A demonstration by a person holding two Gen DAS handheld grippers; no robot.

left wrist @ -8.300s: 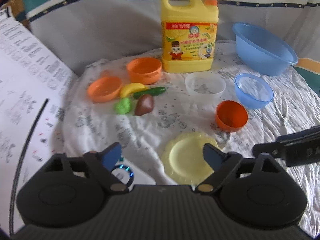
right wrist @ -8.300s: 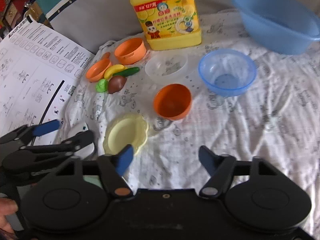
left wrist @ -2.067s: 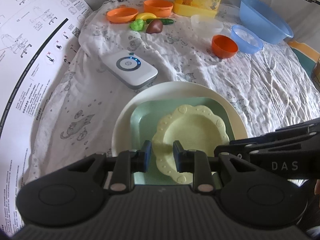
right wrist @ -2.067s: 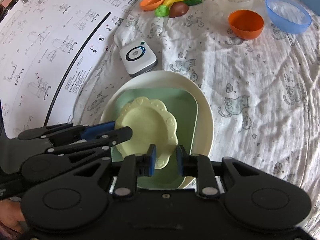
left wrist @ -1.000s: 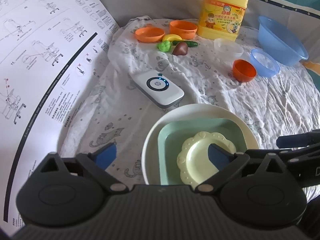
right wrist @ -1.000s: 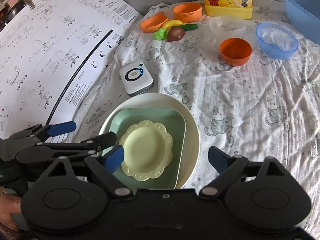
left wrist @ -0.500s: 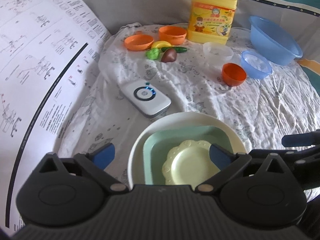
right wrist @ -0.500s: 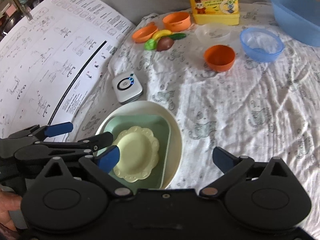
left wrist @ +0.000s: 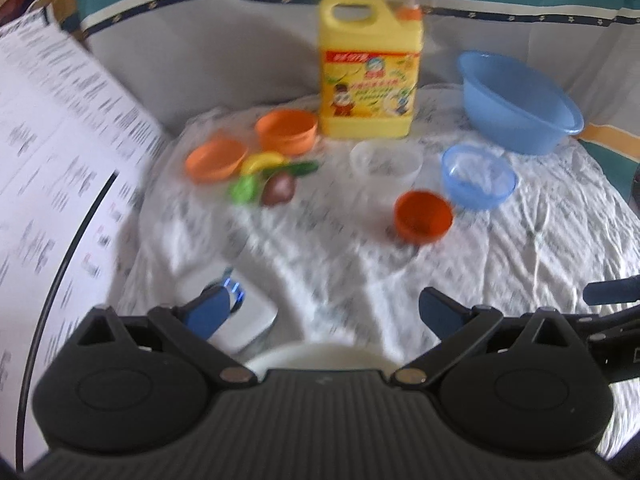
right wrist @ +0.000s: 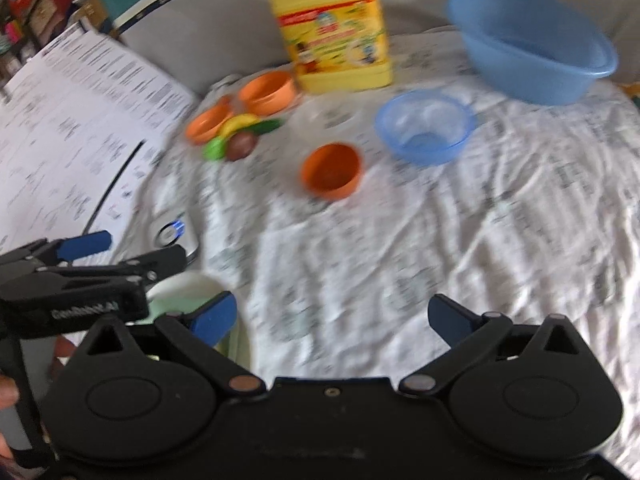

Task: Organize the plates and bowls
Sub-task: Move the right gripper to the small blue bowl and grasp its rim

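Both grippers hang with jaws spread wide over a printed white cloth (right wrist: 460, 240), nothing between the pads. The right gripper (right wrist: 330, 318) has just finished opening; only bare cloth shows in its gap. The left gripper (left wrist: 324, 316) frames cloth too, with the white plate (left wrist: 316, 354) showing as a rim at its base and a white device (left wrist: 250, 320) behind its left pad. In the right wrist view the plate stack (right wrist: 188, 288) lies low and left, partly under the left gripper and beside the right gripper's left pad. Well ahead of both sit an orange bowl (right wrist: 332, 172), a small blue bowl (right wrist: 426, 128), a clear bowl (left wrist: 386, 160) and a blue basin (right wrist: 532, 44), near a yellow jug (left wrist: 370, 68) and toy food (left wrist: 264, 178).
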